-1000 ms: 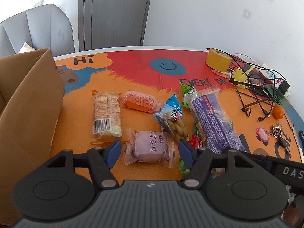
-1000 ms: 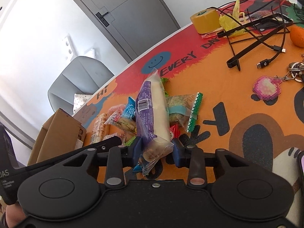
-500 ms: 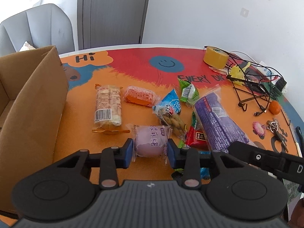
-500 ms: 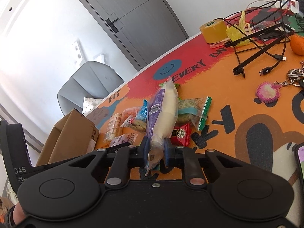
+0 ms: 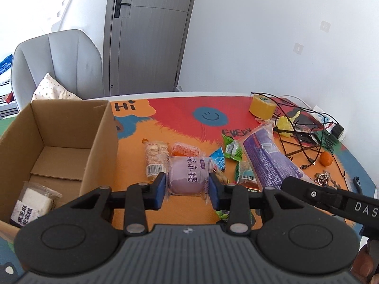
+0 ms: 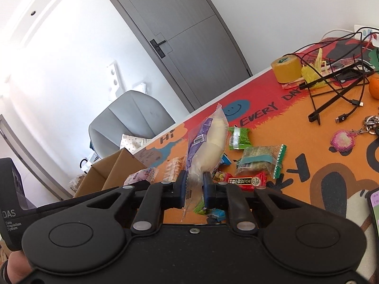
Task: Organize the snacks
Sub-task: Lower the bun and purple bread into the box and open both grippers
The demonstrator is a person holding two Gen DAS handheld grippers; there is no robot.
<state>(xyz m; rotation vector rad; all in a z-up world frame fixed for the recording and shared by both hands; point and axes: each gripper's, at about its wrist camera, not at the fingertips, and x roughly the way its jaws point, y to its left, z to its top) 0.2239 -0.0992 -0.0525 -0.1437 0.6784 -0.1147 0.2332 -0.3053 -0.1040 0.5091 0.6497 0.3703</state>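
- Left tongs [image 5: 188, 190]: pinching the round purple mochi packet [image 5: 188, 174] on both sides with the blue pads; packet held above the surface [image 5: 132, 156].
- Left of the left tongs: open cardboard box [image 5: 59, 139], with one white wrapped snack [image 5: 33, 204] lying in its near corner.
- Just beyond the left tongs: striped biscuit pack [image 5: 155, 158] and orange packet [image 5: 184, 149] lying flat on the surface.
- Right tongs [image 6: 194, 190]: pressed onto the lower end of the long purple-and-cream bag [image 6: 208, 146]; bag stands upright, lifted off the surface.
- Right of the right tongs: red candy bar [image 6: 246, 181], green-edged cake packet [image 6: 260, 162] and small green packet [image 6: 239, 138], all lying on the surface.
- Far right of the right tongs: tape roll [image 6: 286, 69], cables [image 6: 336, 87].
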